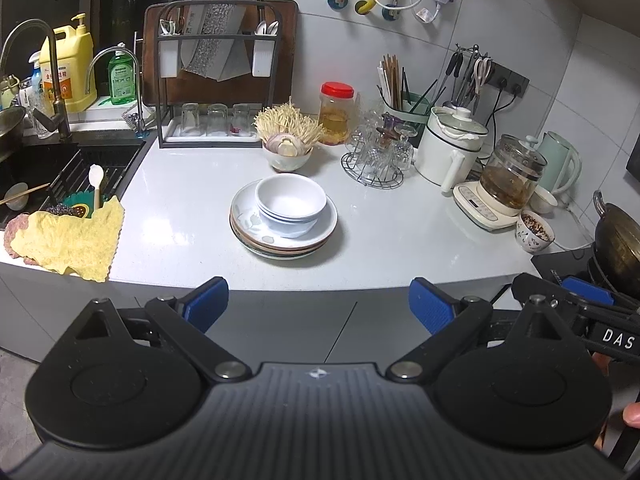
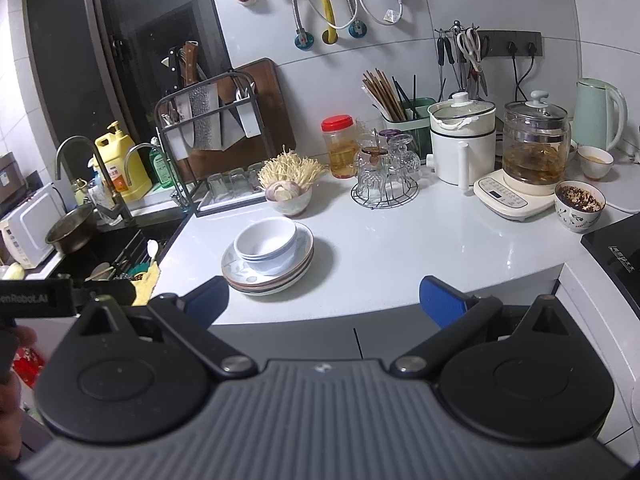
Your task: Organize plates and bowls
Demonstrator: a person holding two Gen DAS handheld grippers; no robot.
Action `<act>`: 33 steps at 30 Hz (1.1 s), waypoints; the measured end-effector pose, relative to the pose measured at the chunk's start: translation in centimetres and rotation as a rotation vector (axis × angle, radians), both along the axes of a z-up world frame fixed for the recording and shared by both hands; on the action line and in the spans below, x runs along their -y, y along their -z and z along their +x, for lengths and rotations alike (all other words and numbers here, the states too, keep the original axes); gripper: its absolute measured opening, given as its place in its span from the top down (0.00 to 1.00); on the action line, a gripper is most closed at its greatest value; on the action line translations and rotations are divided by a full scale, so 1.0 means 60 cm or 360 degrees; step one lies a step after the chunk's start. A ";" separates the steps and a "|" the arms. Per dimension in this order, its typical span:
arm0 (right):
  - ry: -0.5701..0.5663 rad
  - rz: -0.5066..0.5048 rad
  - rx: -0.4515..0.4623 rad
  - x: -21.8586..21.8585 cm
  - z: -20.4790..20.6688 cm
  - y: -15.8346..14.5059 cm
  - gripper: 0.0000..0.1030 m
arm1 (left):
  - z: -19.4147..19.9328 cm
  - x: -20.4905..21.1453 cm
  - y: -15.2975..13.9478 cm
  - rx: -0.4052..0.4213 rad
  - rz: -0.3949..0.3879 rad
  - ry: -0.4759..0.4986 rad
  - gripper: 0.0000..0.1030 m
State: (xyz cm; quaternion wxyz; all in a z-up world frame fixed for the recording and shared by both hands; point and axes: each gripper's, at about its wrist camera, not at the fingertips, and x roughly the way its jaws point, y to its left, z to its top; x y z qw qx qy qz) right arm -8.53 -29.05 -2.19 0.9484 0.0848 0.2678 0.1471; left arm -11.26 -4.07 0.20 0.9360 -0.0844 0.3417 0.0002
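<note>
holding both grippers, left gripper (image 1: pixel 318 306) and right gripper (image 2: pixel 324 302), wide open and empty, we should approach the nested bowls (image 1: pixel 291 204) squarely, lifting gently off the plates (image 1: pixel 248 226).

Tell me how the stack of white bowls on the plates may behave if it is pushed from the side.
The nested white bowls look glazed, so they would probably slide on the patterned plates. They sit off-centre, toward the rim, so they might tip. Likely fragile.
</note>
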 end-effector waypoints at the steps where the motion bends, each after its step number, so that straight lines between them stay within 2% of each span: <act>1: 0.0003 0.0000 -0.0002 0.000 0.000 -0.001 0.00 | 0.001 0.001 0.001 -0.0005 0.0001 0.0003 0.04; 33: 0.0020 0.0007 0.0003 -0.003 0.002 0.005 0.00 | 0.004 -0.002 -0.001 0.0023 0.0014 0.0005 0.04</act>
